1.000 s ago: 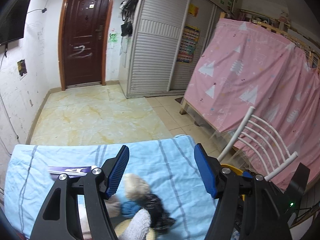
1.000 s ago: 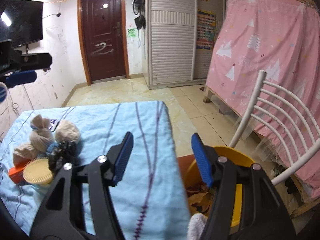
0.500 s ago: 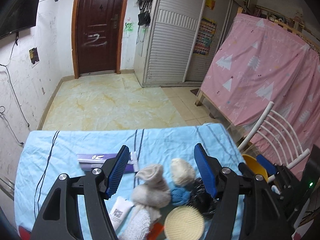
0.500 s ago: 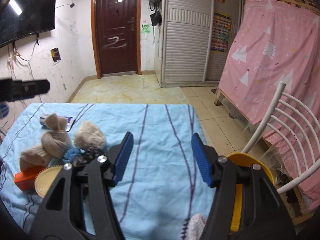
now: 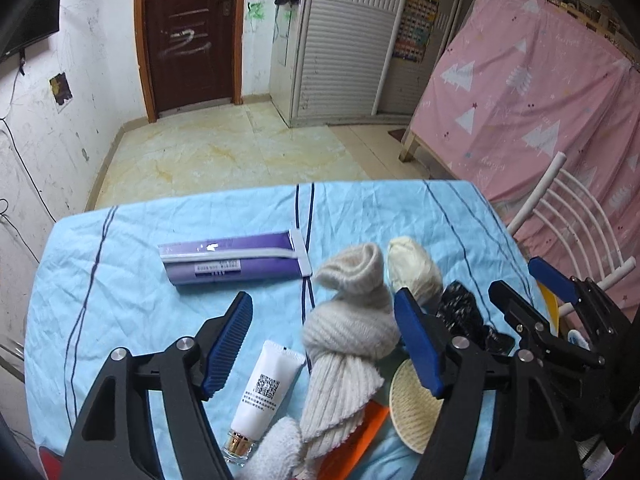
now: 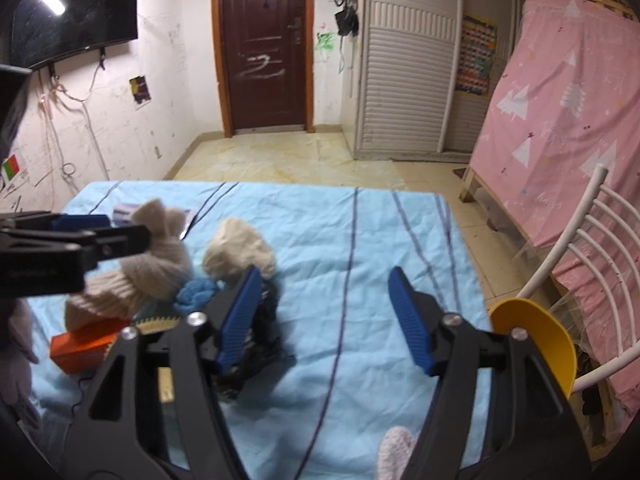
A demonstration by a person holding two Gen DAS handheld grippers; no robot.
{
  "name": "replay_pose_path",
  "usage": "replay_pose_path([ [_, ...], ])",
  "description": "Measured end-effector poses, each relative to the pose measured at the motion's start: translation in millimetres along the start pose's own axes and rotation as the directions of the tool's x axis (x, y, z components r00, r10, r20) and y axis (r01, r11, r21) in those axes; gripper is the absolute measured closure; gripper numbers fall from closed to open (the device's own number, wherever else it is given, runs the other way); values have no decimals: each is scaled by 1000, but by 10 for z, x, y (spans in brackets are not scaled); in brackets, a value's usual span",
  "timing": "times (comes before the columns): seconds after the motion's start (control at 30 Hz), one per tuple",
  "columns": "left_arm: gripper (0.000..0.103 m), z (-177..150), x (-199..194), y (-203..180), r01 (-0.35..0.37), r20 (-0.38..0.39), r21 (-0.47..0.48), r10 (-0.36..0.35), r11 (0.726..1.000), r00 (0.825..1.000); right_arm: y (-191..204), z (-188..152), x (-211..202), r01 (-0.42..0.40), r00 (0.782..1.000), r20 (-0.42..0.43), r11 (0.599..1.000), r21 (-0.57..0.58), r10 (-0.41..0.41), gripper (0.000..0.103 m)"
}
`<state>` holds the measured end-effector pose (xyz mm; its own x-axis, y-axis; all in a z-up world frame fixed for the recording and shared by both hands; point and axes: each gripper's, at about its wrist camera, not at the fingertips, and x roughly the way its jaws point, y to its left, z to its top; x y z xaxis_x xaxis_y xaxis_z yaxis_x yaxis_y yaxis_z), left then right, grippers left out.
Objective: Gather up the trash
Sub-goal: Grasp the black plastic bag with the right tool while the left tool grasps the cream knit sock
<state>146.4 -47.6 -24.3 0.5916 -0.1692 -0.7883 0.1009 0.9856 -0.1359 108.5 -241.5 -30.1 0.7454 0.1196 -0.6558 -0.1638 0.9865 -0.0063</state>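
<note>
A table with a light blue cloth (image 5: 132, 304) holds a pile of items. In the left wrist view I see a purple box (image 5: 236, 262), a white tube (image 5: 264, 392), beige knitted socks (image 5: 352, 332), a cream ball (image 5: 416, 268), crumpled black plastic (image 5: 460, 312), a round straw disc (image 5: 412, 404) and an orange box (image 5: 356, 444). My left gripper (image 5: 324, 340) is open above the tube and socks. My right gripper (image 6: 324, 312) is open and empty, with the black plastic (image 6: 260, 344) by its left finger. A yellow bin (image 6: 536, 336) stands off the table's right edge.
A white chair (image 6: 580, 264) stands to the right beside the bin, with a pink curtain (image 6: 560, 92) behind it. Tiled floor (image 5: 224, 152) and a brown door (image 5: 184, 32) lie beyond the table. A blue cloth piece (image 6: 196, 292) lies in the pile.
Both grippers have swung left, away from the bin and over the table. The pile now lies under the left gripper and beside the right one. Both stay open.
</note>
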Motion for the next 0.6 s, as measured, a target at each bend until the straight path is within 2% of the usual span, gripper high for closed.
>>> replay_pose_path([
  [0.2, 32, -94, 129, -26, 33, -39, 15, -32, 999, 999, 107, -65, 72, -45, 998, -44, 999, -10, 44, 32],
  [0.5, 29, -145, 201, -10, 72, -73, 2, -72, 997, 995, 166, -144, 250, -100, 986, -133, 995, -8, 98, 32],
  [0.53, 29, -152, 214, -14, 75, -76, 3, -75, 997, 994, 169, -151, 261, -105, 985, -140, 994, -6, 103, 35],
  [0.6, 29, -166, 240, -23, 77, -82, 5, -76, 997, 994, 166, -159, 282, -125, 980, -154, 992, -1, 123, 53],
])
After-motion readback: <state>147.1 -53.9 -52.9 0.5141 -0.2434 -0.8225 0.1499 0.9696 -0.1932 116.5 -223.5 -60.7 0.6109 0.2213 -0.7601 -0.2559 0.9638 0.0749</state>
